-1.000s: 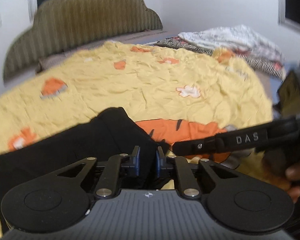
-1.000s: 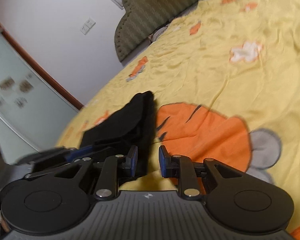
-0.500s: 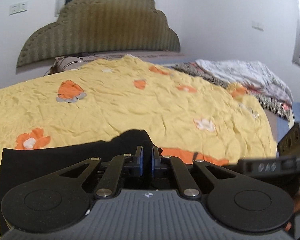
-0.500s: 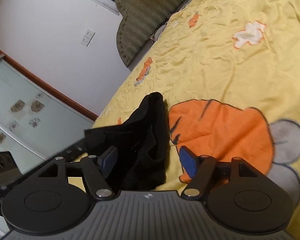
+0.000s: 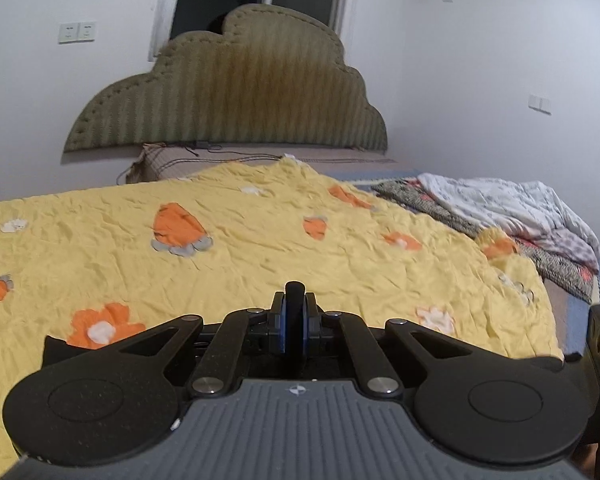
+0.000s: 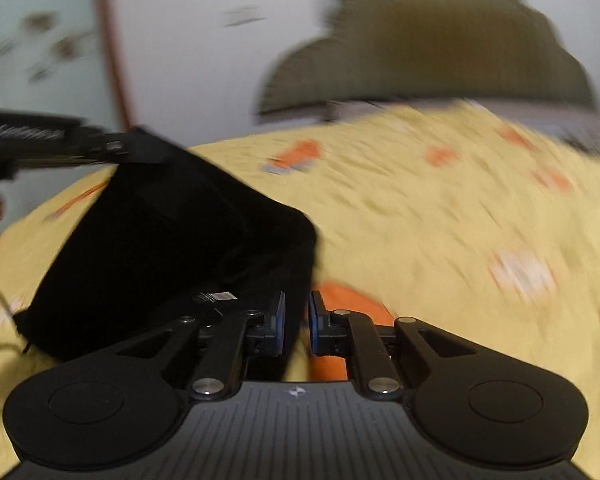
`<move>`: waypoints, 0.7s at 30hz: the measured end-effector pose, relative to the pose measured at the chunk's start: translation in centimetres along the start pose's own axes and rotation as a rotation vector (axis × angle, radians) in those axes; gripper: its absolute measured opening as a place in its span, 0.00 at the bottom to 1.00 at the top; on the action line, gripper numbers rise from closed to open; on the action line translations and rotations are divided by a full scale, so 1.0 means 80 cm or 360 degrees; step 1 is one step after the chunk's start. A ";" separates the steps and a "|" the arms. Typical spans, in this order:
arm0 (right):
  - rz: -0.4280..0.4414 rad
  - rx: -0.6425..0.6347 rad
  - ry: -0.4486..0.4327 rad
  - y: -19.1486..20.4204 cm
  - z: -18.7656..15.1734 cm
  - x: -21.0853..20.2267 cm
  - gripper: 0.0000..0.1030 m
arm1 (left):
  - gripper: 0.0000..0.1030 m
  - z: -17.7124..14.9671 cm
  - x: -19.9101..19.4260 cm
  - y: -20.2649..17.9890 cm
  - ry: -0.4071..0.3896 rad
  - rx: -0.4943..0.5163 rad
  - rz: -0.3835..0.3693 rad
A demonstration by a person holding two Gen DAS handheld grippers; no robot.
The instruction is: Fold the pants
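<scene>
Bedding comes first: a yellow carrot-print sheet (image 5: 260,240) spreads below an olive scalloped headboard (image 5: 236,92). Black pants (image 6: 172,240) hang above the sheet between both grippers. The left gripper (image 5: 295,322) pinches a fold of them; the right gripper (image 6: 296,322) has jaws closing on their edge.

Pants (image 6: 172,240) black; bedsheet (image 5: 280,248) yellow with orange carrot, white flower prints; headboard (image 5: 240,96) olive, striped; walls white
</scene>
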State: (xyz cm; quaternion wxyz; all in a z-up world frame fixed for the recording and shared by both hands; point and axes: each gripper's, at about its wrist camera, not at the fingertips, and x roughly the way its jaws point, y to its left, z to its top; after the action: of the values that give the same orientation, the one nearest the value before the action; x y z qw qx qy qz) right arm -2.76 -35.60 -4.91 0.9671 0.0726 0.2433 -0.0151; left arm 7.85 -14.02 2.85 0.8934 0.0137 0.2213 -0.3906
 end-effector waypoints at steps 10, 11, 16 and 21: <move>0.0302 -0.0353 0.0007 0.018 0.034 0.070 0.62 | 0.07 0.025 -0.006 0.019 -0.0053 -0.0023 0.0091; 0.0304 -0.0389 0.0016 0.025 0.036 0.075 0.61 | 0.07 0.026 -0.006 0.019 -0.0058 -0.0018 0.0090; 0.0239 -0.0437 0.0110 0.034 0.047 0.109 0.10 | 0.07 0.028 -0.010 0.017 -0.0074 -0.0004 0.0093; 0.0223 -0.0282 0.0071 0.011 0.061 0.114 0.09 | 0.07 0.023 -0.016 0.015 -0.0077 -0.0009 0.0045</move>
State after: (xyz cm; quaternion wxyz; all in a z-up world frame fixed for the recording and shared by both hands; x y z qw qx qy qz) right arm 7.59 -35.38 -4.84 0.9628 0.0041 0.2595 0.0758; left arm 8.63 -12.65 4.88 0.9040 0.0048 0.2004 -0.3775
